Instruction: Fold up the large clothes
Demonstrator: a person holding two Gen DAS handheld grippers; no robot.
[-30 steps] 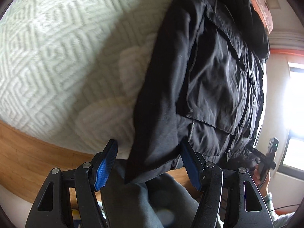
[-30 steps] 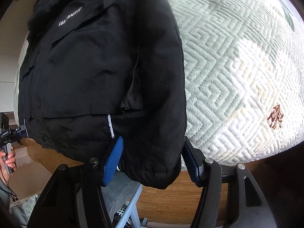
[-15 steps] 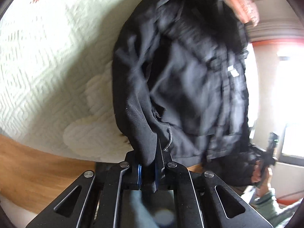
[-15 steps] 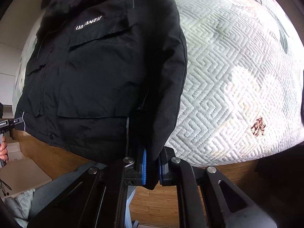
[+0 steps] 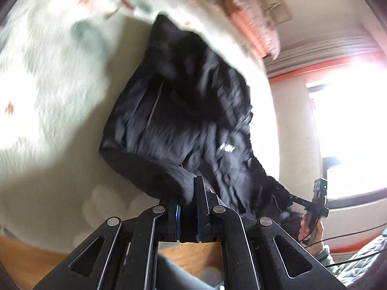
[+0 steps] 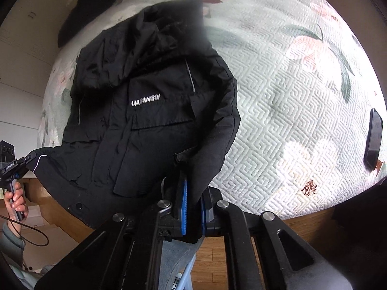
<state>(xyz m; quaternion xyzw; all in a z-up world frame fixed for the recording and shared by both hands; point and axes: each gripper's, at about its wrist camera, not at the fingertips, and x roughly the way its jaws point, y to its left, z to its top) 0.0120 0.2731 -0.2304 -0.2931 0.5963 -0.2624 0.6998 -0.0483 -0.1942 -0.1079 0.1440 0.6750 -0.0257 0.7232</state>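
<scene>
Carefully: both jaws are clenched on the cuffs of the black padded jacket (image 6: 150, 120), lifted off the quilted floral bed (image 6: 290, 96); its bulk could tug thin cuff fabric free.

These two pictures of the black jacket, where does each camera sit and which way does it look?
Left wrist: on the left hand-held gripper, looking along its fingers, shut on a sleeve cuff of the black jacket; the person's other hand shows at right.
Right wrist: on the right hand-held gripper, looking down at the bed, shut on the other cuff.
Shared: the jacket, the bed, each other's gripper.
</scene>
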